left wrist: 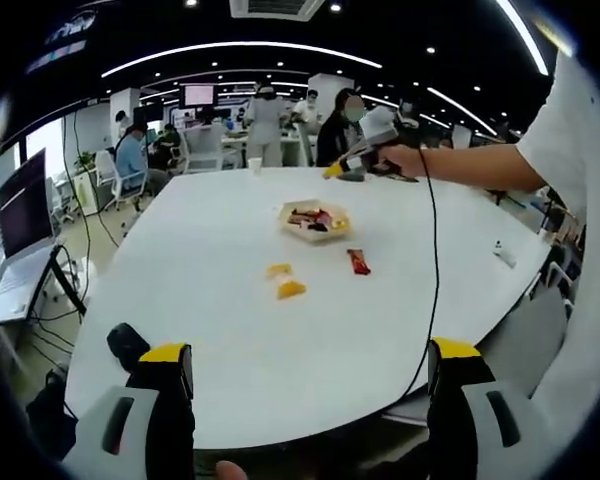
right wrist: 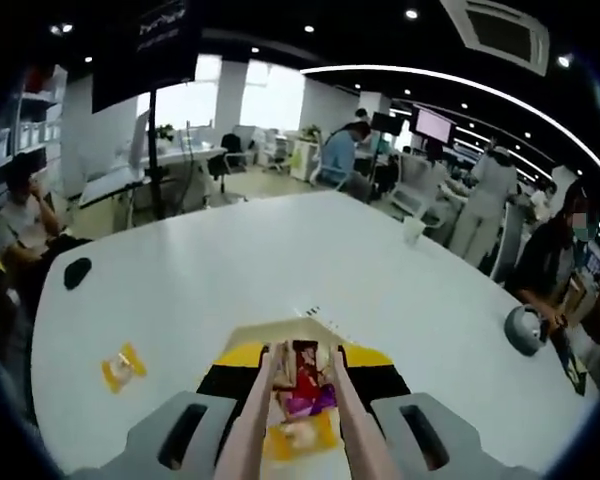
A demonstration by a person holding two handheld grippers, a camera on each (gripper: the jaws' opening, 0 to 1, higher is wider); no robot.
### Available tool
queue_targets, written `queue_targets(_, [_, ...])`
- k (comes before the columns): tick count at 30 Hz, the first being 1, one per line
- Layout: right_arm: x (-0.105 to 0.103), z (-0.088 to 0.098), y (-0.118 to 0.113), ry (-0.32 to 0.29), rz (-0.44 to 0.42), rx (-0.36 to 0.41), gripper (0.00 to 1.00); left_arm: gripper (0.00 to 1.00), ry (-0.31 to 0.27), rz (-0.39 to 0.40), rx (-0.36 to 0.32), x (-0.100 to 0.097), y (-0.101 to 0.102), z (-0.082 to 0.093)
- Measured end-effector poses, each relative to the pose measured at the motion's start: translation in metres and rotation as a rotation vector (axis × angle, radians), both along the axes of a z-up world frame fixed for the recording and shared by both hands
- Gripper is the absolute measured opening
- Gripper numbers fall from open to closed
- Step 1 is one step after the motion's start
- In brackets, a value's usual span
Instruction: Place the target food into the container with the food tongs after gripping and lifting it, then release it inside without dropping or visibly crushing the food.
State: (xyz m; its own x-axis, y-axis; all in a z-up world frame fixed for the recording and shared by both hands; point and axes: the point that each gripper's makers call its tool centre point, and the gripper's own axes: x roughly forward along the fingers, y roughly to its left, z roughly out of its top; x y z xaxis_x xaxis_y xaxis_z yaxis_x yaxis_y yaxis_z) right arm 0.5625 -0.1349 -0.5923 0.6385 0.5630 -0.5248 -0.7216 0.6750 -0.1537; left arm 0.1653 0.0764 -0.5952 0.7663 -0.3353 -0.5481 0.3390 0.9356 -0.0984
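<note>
White round table (left wrist: 280, 340) in the left gripper view carries a shallow yellow container (left wrist: 314, 220) of wrapped snacks, two yellow packets (left wrist: 285, 281) and a red packet (left wrist: 358, 261); left gripper (left wrist: 310, 365) released. In the right gripper view, right gripper (right wrist: 302, 375) clenches pink food tongs (right wrist: 345, 420) directly over the container (right wrist: 242, 345); whether they hold food, I cannot tell.

We count one container (left wrist: 314, 221), two yellow packets (left wrist: 285, 281) and one red packet (left wrist: 358, 261). One paper cup (left wrist: 255, 165) near the table's (left wrist: 230, 330) far edge.
</note>
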Motion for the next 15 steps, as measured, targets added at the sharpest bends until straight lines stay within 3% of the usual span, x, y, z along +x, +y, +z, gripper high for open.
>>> queue_targets(11, [-0.033, 0.033, -0.029, -0.049, -0.019, 0.023, 0.27, 0.98, -0.043, -0.015, 0.016, -0.011, -0.008, 0.016])
queue_targets(15, [-0.058, 0.043, -0.044, -0.059, -0.031, 0.048, 0.27, 0.98, -0.060, -0.029, 0.017, -0.011, -0.013, 0.020])
